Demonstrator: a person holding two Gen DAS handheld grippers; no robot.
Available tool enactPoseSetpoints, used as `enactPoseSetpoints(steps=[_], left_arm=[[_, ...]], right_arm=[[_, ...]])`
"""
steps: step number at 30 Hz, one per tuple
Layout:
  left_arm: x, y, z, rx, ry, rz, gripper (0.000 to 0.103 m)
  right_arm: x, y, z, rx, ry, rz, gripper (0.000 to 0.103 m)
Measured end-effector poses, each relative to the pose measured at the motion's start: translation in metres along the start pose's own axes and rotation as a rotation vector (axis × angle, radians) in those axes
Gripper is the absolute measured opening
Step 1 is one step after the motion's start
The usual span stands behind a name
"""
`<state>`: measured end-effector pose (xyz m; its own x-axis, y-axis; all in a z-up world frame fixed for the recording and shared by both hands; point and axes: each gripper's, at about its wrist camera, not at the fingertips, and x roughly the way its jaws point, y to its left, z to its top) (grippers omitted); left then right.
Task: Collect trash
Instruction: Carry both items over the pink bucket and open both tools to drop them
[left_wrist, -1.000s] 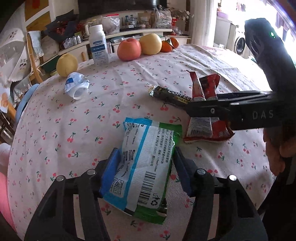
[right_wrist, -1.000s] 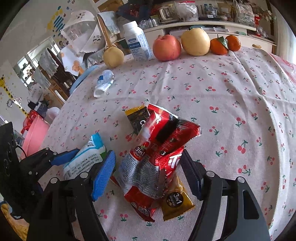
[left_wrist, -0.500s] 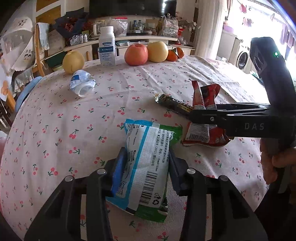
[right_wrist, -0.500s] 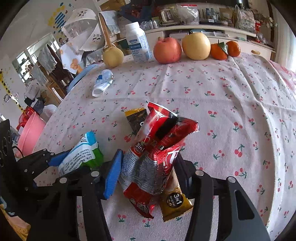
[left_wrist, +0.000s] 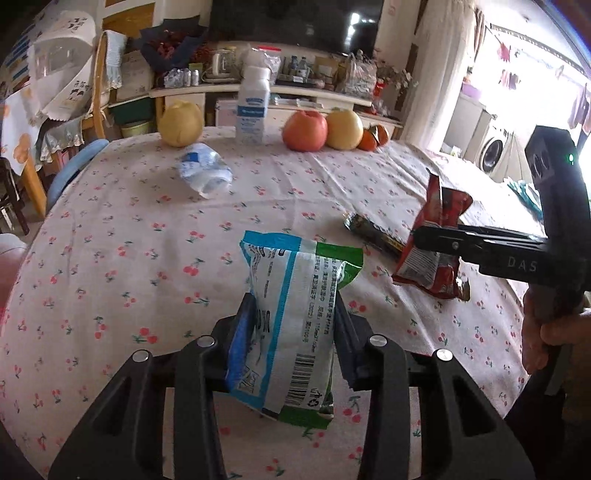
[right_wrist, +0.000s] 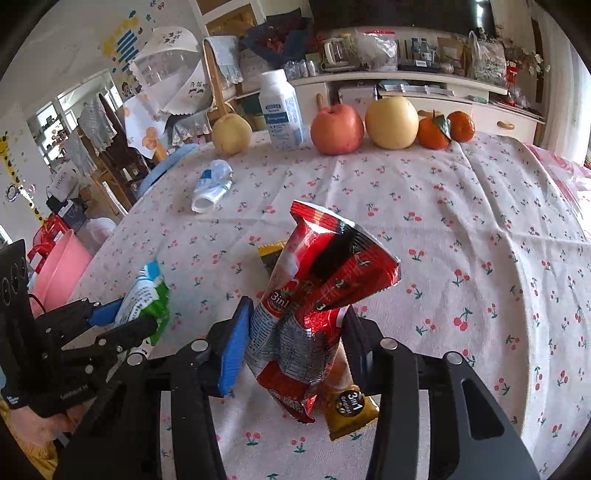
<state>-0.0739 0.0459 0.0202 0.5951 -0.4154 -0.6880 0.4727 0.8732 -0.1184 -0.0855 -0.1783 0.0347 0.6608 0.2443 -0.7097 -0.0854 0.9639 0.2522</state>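
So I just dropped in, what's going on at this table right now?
A person is clearing wrappers with two handheld grippers. The left gripper is shut on the blue and green packet, and the right gripper is shut on the red 3in1 sachet. A dark coffee stick wrapper and a crushed plastic bottle lie on the cherry-print tablecloth. The fruit and the white bottle stand along the far edge.
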Motion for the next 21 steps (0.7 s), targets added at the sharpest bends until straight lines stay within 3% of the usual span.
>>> enactPoseSetpoints(steps=[21], left_arm=[[-0.065,0.085,0.008,-0.152,-0.172,0.027,0.041]], right_arm=[[-0.003,0.068,0.017,-0.095,-0.036,0.022,0.047]])
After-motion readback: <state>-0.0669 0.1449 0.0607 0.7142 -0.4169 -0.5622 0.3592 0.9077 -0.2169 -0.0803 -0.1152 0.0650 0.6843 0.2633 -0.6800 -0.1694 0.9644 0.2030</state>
